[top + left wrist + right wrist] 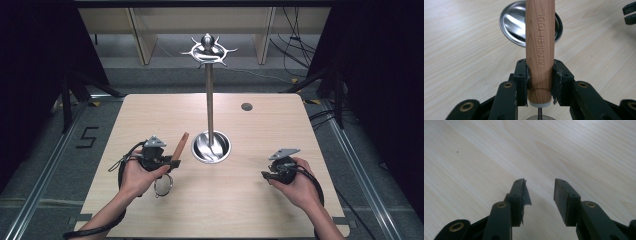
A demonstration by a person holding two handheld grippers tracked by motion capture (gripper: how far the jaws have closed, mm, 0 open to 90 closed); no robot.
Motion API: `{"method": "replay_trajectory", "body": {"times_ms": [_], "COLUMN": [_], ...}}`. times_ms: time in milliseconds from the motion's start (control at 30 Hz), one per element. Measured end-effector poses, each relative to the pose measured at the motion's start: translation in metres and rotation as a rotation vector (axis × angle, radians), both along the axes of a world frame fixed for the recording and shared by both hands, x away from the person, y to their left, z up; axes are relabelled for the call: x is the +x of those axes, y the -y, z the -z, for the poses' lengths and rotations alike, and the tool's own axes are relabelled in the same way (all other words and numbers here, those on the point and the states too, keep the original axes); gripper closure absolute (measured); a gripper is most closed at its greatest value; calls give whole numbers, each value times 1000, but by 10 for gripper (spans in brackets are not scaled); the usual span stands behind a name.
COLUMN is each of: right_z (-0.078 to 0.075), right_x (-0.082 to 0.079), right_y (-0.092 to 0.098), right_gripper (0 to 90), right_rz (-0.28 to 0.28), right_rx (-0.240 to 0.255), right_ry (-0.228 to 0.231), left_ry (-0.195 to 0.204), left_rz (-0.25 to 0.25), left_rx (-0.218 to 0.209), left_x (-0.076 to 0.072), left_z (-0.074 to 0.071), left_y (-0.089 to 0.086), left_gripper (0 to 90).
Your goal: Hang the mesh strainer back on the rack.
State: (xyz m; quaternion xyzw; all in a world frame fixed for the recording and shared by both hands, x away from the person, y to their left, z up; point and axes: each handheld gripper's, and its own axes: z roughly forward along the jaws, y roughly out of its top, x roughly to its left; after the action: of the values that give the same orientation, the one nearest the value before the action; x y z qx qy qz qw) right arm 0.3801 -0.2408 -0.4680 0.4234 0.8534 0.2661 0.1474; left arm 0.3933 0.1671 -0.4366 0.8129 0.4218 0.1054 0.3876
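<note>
A kitchen tool with a wooden handle (180, 146) (540, 50), marked "KITCHEN TOOL", is clamped near its lower end in my left gripper (172, 162) (540, 80), which is shut on it. The handle points up and away toward the stand's round steel base (211, 147) (511, 25). The tool's round wire-mesh head (163, 184) (540, 118) hangs below the hand. A steel pole (209, 100) rises from the base to a ring of hooks (208, 50). My right gripper (265, 174) (539, 192) hovers low over bare wood at the right, open, with nothing between its jaws.
The light wooden table (250, 210) has a small dark round hole (246, 106) at its back right. Black curtains stand on both sides, and cables lie on the floor behind the table. The right gripper's jaw tips (630, 12) reach into the top right corner of the left gripper view.
</note>
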Motion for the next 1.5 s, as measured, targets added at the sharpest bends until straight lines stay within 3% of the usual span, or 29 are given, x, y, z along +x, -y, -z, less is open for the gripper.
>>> {"method": "replay_trajectory", "body": {"times_ms": [67, 100, 233, 367, 433, 467, 600, 700, 800, 967, 1033, 1067, 1500], "right_z": [0, 1, -2, -1, -3, -3, -1, -3, -3, -3, -2, -3, -3], "right_x": [0, -1, -1, -1, 0, 0, 1, 0, 0, 0, 1, 0, 1], "right_y": [0, -2, 0, 1, 3, 3, 3, 3, 2, 2, 2, 2, 3], "right_gripper": [614, 613, 611, 610, 610, 610, 608, 607, 607, 606, 606, 606, 604], "right_rz": [5, 27, 23, 17, 14, 17, 15, 20, 17, 19, 15, 24, 19], "right_rx": [6, 38, 25, 27, 20, 22, 24, 27, 29, 34, 38, 42, 39], "right_ry": [0, 8, -11, 9, 11, 13, 40, 15, 18, 24, 47, 31, 48], "left_ry": [18, 21, 55, 104, 120, 132, 162, 182, 203, 223, 234, 232, 282], "left_rz": [-6, -1, -13, -19, -16, -29, -34, -34, -42, -38, -39, -46, -42], "left_rx": [-15, -22, -63, -96, -82, -105, -132, -130, -151, -149, -146, -153, -172], "left_x": [-1, -1, -3, -4, -4, -5, -5, -6, -7, -8, -8, -9, -10], "left_z": [-2, -3, -6, -8, -11, -11, -14, -16, -17, -20, -21, -21, -29], "left_y": [0, 0, -1, -2, -4, -3, -5, -6, -4, -4, -4, -3, -1], "left_gripper": [675, 675, 675, 675, 675, 675, 675, 675, 675, 675, 675, 675, 675]}}
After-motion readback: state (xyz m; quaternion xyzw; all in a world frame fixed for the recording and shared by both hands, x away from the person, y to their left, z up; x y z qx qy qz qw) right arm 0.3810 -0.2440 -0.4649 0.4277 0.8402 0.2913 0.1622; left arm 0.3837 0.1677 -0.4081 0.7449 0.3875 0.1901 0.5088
